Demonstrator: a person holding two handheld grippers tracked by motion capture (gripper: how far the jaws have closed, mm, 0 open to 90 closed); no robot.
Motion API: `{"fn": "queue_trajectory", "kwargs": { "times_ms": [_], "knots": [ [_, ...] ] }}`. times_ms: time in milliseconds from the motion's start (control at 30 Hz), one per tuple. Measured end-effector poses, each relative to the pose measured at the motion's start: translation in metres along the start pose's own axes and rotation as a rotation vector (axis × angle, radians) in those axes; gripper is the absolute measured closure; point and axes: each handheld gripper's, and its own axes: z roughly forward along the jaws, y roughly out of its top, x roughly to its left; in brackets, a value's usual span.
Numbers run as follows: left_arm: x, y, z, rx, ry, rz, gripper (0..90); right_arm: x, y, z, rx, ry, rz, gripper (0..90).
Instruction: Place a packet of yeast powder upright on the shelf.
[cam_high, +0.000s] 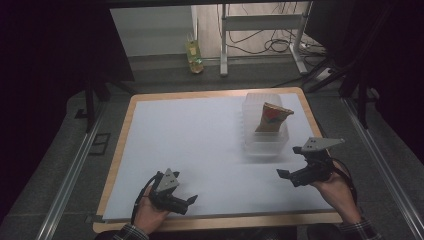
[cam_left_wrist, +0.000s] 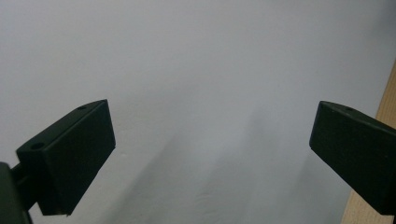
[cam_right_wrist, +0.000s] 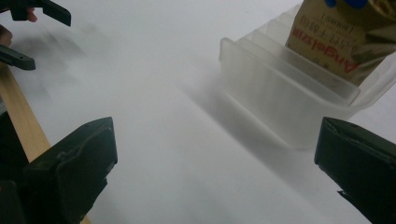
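Both tongs hover spread and empty over the white desk (cam_high: 200, 135).
The left tongs (cam_high: 192, 199) sit near the front edge; the right tongs (cam_high: 281, 173) hang near a clear plastic bin (cam_high: 265, 142) holding an upright snack packet (cam_high: 272, 117).

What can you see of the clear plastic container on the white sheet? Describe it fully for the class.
The clear plastic container is a frosted, see-through rectangular bin with thin dividers forming slots inside. It sits upright on the white sheet at the table's far right. A crumpled gold snack packet with red and blue print stands tilted in one slot. Neither tool touches it.
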Motion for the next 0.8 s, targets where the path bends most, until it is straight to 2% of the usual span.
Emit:
{"fn": "queue_trajectory", "kwargs": {
  "times_ms": [267,433,533,700,800],
  "knots": [
    [0.001,-0.001,0.000,0.011,0.010,-0.003,0.8,0.020,-0.012,0.008,-0.014,0.009,0.004,0.0],
    [0.001,-0.001,0.001,0.023,0.014,-0.003,0.8,0.032,-0.019,0.016,-0.021,0.037,0.003,0.0],
    [0.003,-0.002,0.002,0.023,0.005,-0.023,0.8,0.040,-0.024,0.021,-0.020,0.023,-0.007,0.0],
    [0.006,-0.003,0.002,0.019,-0.004,-0.063,0.0,0.046,-0.029,0.030,-0.008,0.033,-0.002,0.0],
    [0.006,-0.003,0.002,0.014,-0.002,-0.063,0.0,0.049,-0.032,0.034,-0.010,0.046,0.011,0.0]
  ]
}}
